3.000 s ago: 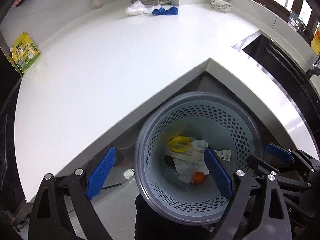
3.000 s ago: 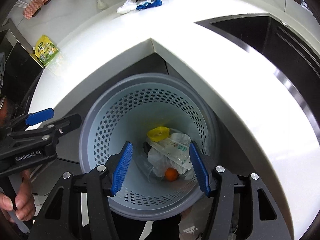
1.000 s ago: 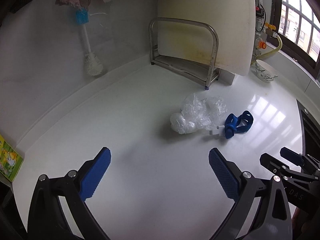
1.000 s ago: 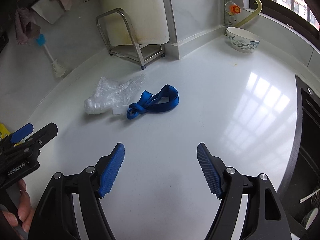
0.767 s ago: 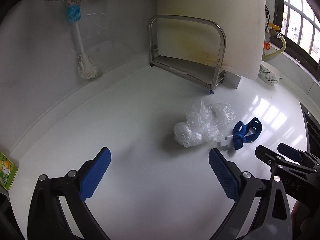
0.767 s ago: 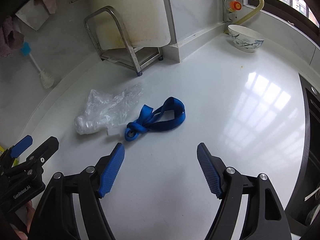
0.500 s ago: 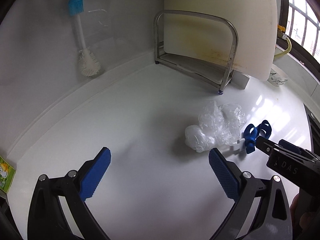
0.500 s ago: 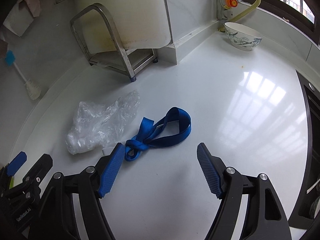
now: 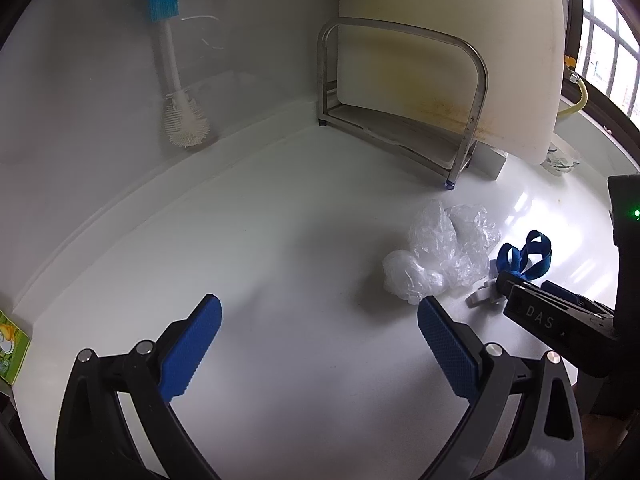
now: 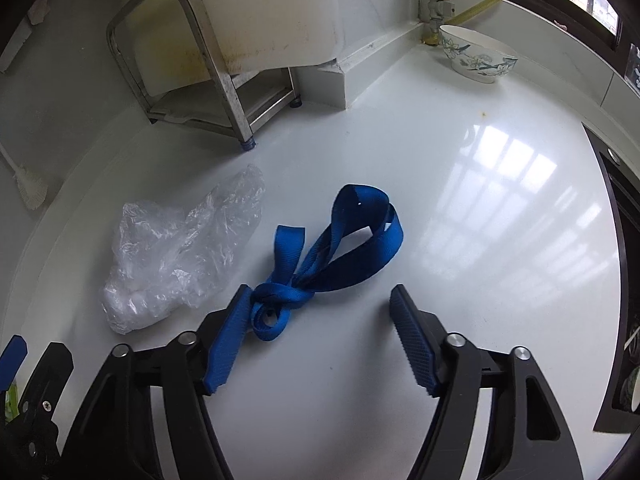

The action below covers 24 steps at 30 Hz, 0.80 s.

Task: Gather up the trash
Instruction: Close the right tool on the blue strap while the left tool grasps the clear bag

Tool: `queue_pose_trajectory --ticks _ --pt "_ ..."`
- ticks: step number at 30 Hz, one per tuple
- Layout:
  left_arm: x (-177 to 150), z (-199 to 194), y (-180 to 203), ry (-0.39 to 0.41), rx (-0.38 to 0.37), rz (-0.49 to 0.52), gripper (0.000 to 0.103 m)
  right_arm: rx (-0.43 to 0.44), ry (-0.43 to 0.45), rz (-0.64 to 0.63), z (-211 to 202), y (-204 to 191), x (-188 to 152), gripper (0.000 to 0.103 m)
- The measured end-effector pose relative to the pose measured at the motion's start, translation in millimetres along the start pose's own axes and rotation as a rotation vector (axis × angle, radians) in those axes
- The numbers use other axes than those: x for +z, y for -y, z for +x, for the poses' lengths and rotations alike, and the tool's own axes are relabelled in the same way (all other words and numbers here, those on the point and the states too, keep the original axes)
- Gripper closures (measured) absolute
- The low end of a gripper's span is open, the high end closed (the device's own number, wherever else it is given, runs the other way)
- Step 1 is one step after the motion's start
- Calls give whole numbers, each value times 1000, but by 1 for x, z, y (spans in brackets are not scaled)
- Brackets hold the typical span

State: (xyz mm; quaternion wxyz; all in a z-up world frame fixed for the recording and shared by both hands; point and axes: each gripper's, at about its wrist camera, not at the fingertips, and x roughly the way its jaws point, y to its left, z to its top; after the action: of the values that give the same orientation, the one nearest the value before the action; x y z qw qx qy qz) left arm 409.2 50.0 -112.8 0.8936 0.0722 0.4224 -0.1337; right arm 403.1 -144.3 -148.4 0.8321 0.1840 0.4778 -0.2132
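Worryingly, the right claw [image 10: 316, 334], half-open, empty and closing, catches only the knotted tail of the blue strap [image 10: 332, 256] beside the plastic bag [image 10: 180, 256], so it may slip.

We see a home kitchen: white countertop [image 10: 460, 208], cutting board [image 9: 440, 40] in rack [image 9: 400, 120], bottle brush [image 9: 176, 92], bowl [image 10: 476, 56].

Glossy white counter [image 10: 460, 208], woven blue cloth strap [image 10: 340, 248], crinkled clear plastic bag [image 10: 176, 256] (rack [image 10: 192, 60]: brushed metal)
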Motion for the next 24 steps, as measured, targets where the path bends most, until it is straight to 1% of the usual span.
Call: queue_pose_trajectory --ticks 1,2,3,4,6,8,10,14,17,22,24 --pt "0 1 1 -1 -3 1 6 19 -2 -3 0 1 1 63" --pt "1 2 3 -2 -6 2 6 33 -3 -8 0 2 1 66" --pt "1 2 5 -2 -10 3 6 43 -1 -16 -1 2 2 76" --pt "2 3 7 -2 -16 4 6 48 2 -23 -2 3 2 80" --pt "3 5 12 -4 -29 6 6 69 7 -24 -4 8 1 83" --pt "4 8 18 -7 -44 12 6 77 13 -19 -6 15 -1 84" --pt "6 13 26 -14 -60 22 6 102 14 -15 -8 24 -4 85" --pt "10 21 41 -1 -84 50 6 98 19 -27 -16 36 -11 85" --pt "14 30 53 -2 -113 70 6 110 11 11 -21 47 -17 85" --pt "22 52 68 -14 -126 73 6 118 11 30 -29 55 -23 85" --pt "25 61 71 -20 -123 69 10 124 17 29 -35 56 -24 85"
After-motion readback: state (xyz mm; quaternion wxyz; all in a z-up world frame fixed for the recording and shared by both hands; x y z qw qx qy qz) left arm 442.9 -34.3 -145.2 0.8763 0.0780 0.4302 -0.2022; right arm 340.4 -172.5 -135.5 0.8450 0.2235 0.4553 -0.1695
